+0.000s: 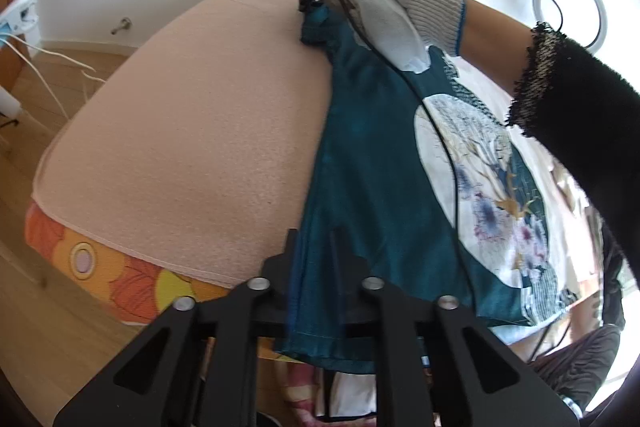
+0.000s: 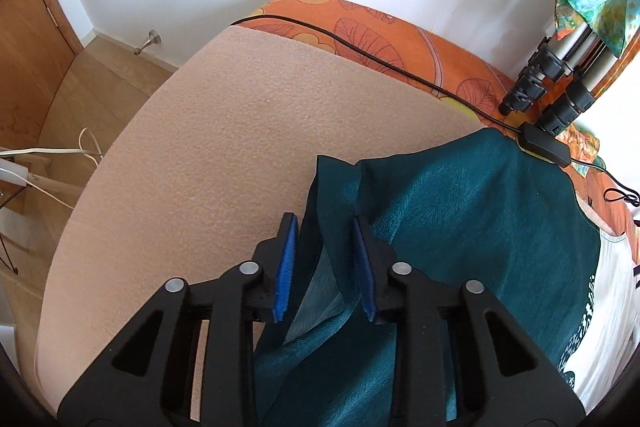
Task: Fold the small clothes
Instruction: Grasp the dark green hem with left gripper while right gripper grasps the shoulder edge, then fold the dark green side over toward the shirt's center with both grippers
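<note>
Across the lower centre of both views, 1 teal printed garment [image 2: 460, 211] on a peach mat [image 2: 240, 147], its side edge between narrowed right gripper [image 2: 325, 263] and left gripper [image 1: 314, 255], likely pinched for folding inward.

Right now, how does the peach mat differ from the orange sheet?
The peach mat is plain with a pebbled texture; the orange sheet carries a leaf-and-flower print. The peach mat lies on top and fills most of the view; the orange sheet lies beneath and shows only past the mat's edges. Both are spread flat.
</note>
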`<state>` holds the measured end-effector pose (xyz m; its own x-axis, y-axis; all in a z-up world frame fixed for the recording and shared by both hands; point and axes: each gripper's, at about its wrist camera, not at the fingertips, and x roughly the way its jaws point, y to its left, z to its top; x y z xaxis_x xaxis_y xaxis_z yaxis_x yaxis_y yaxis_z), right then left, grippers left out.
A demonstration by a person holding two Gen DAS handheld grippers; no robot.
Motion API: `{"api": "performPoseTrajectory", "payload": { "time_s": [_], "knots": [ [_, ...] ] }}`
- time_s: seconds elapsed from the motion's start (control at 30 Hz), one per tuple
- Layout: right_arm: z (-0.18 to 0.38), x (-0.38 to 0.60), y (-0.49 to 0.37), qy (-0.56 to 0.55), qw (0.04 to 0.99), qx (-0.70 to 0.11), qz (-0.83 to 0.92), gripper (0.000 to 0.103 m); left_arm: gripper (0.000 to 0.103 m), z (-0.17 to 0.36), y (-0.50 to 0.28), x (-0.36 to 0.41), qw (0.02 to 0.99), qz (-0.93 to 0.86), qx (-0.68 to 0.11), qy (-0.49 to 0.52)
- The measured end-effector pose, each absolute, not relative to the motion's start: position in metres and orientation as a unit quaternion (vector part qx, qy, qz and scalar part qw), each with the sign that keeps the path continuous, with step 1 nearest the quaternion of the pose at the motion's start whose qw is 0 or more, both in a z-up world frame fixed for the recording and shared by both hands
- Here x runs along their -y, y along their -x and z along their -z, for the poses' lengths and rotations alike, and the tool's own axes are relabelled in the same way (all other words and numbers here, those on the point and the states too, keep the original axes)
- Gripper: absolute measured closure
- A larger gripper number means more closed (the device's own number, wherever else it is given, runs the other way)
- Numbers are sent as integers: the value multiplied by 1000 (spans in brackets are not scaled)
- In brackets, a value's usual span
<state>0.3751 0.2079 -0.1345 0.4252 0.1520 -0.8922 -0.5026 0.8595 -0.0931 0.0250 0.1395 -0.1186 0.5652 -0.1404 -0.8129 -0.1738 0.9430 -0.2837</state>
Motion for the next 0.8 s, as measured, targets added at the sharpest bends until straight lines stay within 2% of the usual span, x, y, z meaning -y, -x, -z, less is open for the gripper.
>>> {"api": "performPoseTrajectory", "payload": {
  "time_s": [0.13, 0.2, 0.23, 0.27, 0.3, 0.47, 0.8],
  "knots": [
    [134, -213, -375, 185, 826, -495, -195, 91, 68, 126, -25, -137, 864, -5, -478, 155],
    [133, -212, -375, 182, 826, -496, -196, 94, 71, 127, -26, -129, 868, 6, -480, 131],
    [132, -211, -377, 178, 826, -497, -197, 95, 78, 128, -26, -124, 869, 13, -479, 124],
    [131, -208, -378, 172, 826, -500, -199, 96, 98, 128, -24, -124, 870, 21, -477, 120],
    [129, -205, -379, 164, 826, -501, -200, 97, 102, 129, -25, -124, 869, 27, -479, 122],
    [112, -189, -388, 121, 830, -502, -212, 98, 103, 129, -23, -132, 860, 58, -472, 185],
    [62, -113, -395, 78, 845, -483, -214, 99, 103, 99, -24, -97, 873, 120, -440, 176]
  ]
}}
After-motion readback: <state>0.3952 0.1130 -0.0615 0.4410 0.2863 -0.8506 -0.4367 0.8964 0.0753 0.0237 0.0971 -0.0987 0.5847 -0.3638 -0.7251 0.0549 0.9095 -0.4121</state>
